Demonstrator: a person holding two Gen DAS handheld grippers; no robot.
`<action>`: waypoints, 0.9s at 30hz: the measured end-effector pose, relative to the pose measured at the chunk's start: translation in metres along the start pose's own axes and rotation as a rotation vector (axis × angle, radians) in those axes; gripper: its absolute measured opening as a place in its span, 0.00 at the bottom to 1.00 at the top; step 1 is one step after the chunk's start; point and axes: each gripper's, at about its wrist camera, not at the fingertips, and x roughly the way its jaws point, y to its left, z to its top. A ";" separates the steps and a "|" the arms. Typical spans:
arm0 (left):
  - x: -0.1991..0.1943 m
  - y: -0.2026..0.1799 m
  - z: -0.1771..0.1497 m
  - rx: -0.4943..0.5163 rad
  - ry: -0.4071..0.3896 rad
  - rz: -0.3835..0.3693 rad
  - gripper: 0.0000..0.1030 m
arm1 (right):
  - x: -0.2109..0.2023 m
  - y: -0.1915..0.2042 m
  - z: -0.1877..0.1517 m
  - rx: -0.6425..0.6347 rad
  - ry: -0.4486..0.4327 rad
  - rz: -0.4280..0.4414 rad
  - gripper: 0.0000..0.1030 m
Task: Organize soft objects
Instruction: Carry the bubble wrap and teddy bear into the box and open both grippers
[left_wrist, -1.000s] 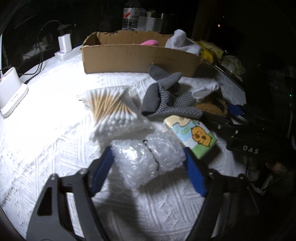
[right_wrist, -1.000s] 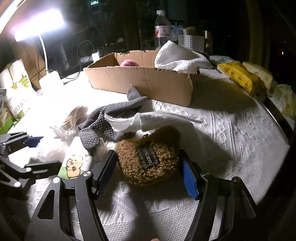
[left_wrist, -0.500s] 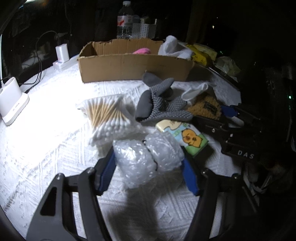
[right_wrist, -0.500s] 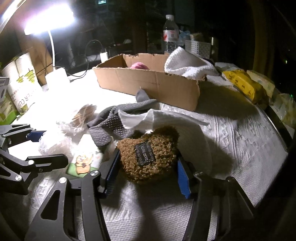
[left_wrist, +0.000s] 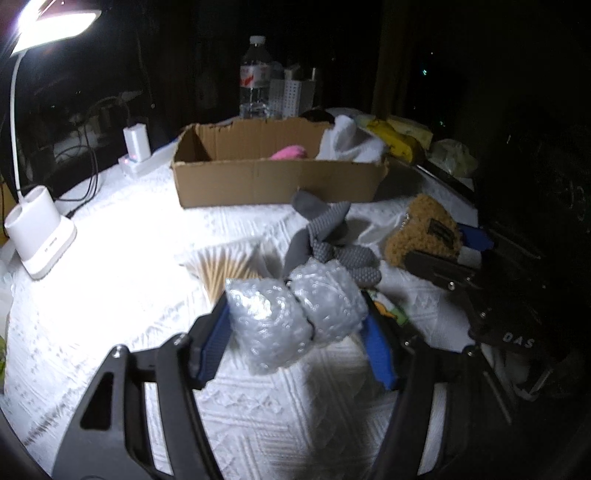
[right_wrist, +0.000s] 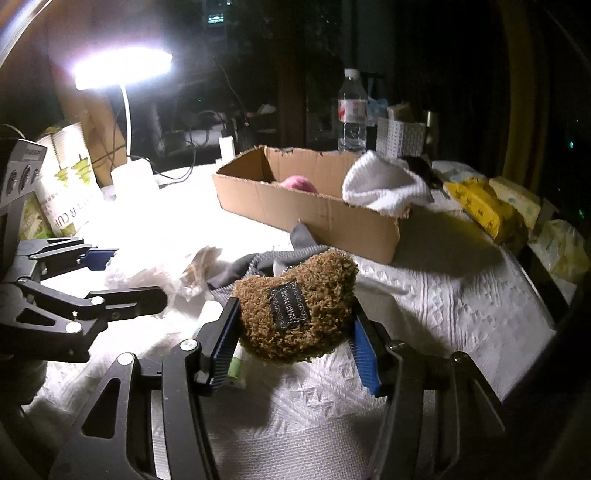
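Bubble-wrap bundle, clear and crumpled (left_wrist: 295, 314), sits clamped between the blue pads of the left tool (left_wrist: 295, 332), raised off the white quilted bench (left_wrist: 129, 295). Brown fuzzy plush pouch with dark label (right_wrist: 295, 306) is likewise pinched in the right tool (right_wrist: 293, 339). Open brown cardboard box (left_wrist: 273, 181) lies well beyond, pink item and white cloth inside. Risk: slick, springy wrap could squirm out mid-carry; grey dotted glove (left_wrist: 332, 240) lies near the path and may snag.
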 end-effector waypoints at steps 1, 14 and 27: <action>-0.001 -0.001 0.002 0.004 -0.004 0.002 0.64 | -0.002 0.001 0.001 -0.001 -0.005 0.001 0.57; -0.013 0.000 0.026 0.035 -0.080 0.032 0.64 | -0.021 0.002 0.024 -0.022 -0.071 0.002 0.57; -0.016 0.004 0.058 0.061 -0.137 0.037 0.64 | -0.024 -0.003 0.049 -0.024 -0.122 0.003 0.57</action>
